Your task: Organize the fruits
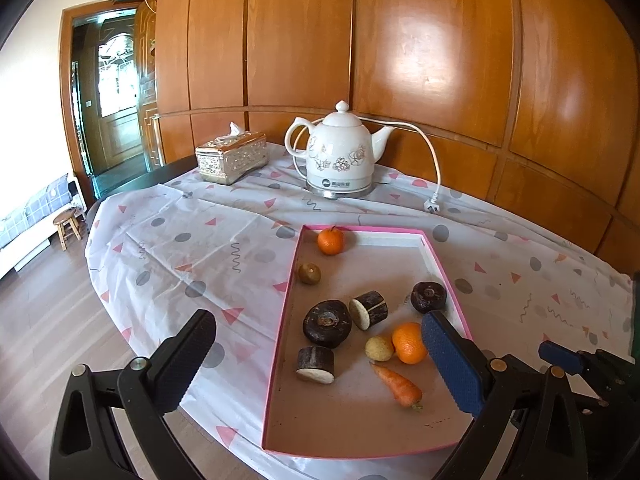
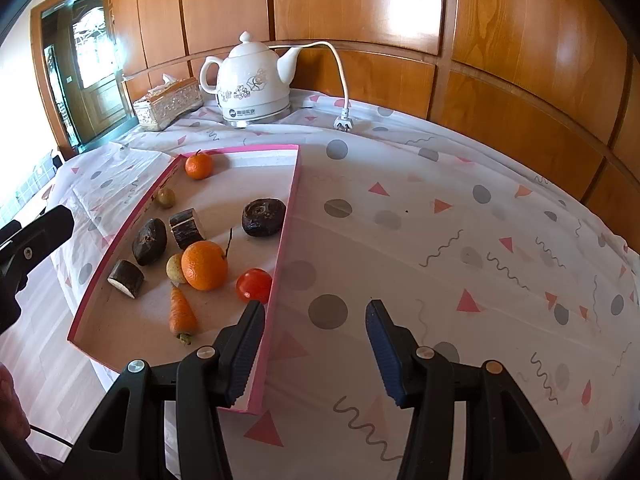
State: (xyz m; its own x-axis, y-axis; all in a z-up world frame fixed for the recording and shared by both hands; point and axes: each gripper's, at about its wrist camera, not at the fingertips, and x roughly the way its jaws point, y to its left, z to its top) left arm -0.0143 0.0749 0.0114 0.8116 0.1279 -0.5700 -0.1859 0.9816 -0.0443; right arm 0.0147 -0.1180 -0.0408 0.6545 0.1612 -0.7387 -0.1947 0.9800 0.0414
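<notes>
A pink-rimmed tray [image 1: 282,320] [image 2: 294,184] lies on the table and holds mixed produce. Inside are a large orange [image 1: 408,342] [image 2: 204,265], a small orange [image 1: 330,241] [image 2: 199,166] at the far end, a carrot [image 1: 398,386] [image 2: 182,312], a red tomato [image 2: 253,285], dark round fruits [image 1: 327,323] [image 2: 264,217], cut dark pieces [image 1: 315,364] [image 2: 126,273] and a small brown fruit [image 1: 309,273]. My left gripper [image 1: 316,350] is open and empty above the tray's near end. My right gripper [image 2: 316,320] is open and empty over the tray's right rim.
A white floral kettle [image 1: 340,152] [image 2: 254,80] with cord and plug [image 1: 432,206] stands at the back, beside a silver tissue box [image 1: 231,156] [image 2: 168,102]. A patterned cloth [image 2: 460,240] covers the table. A wood-panelled wall is behind; the table's edge drops off at left.
</notes>
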